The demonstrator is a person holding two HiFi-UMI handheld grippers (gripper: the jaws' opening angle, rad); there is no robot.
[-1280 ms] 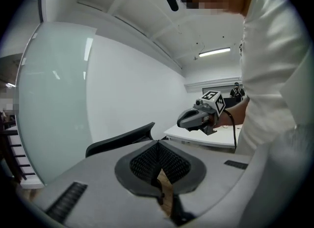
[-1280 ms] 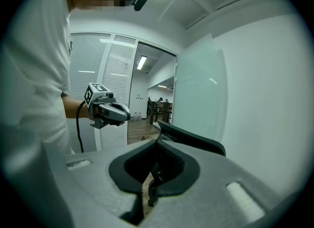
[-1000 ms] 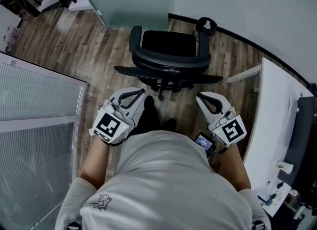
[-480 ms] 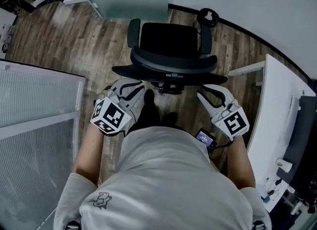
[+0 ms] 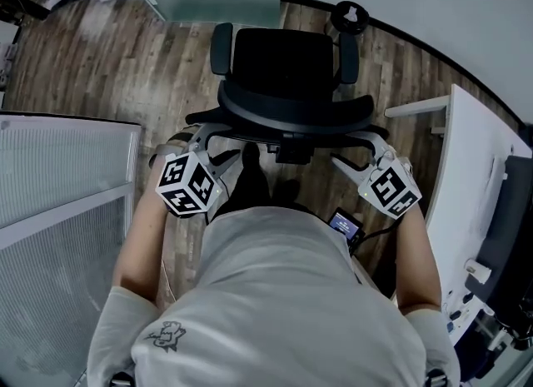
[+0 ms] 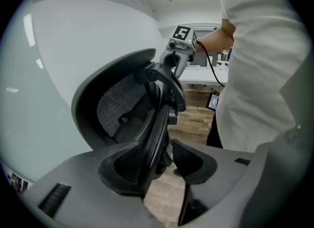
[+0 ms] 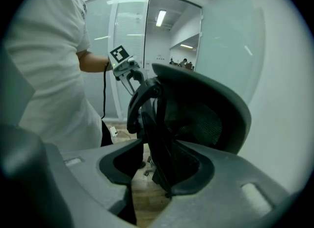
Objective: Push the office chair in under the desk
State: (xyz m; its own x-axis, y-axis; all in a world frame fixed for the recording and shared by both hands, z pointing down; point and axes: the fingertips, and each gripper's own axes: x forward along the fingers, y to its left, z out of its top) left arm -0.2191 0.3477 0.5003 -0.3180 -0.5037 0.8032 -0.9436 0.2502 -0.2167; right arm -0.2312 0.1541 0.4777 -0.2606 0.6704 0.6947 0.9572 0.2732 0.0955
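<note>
The office chair [image 5: 287, 69] is seen from above on the wooden floor [image 5: 100, 61], with its backrest [image 5: 287, 115] turned towards the person [image 5: 275, 294] and its seat [image 5: 283, 57] facing away. The white bench [image 5: 475, 169] lies off to the chair's right, and the chair is not tucked under it. The left gripper [image 5: 198, 146] is set at the left end of the backrest and the right gripper [image 5: 372, 151] at the right end. Both grippers are released. Their jaws have just been opening and are spread wide. In each gripper view the dark edge of the backrest frame is seen running between the jaws, unclamped. Whether it rests against a pad cannot be told.
</note>
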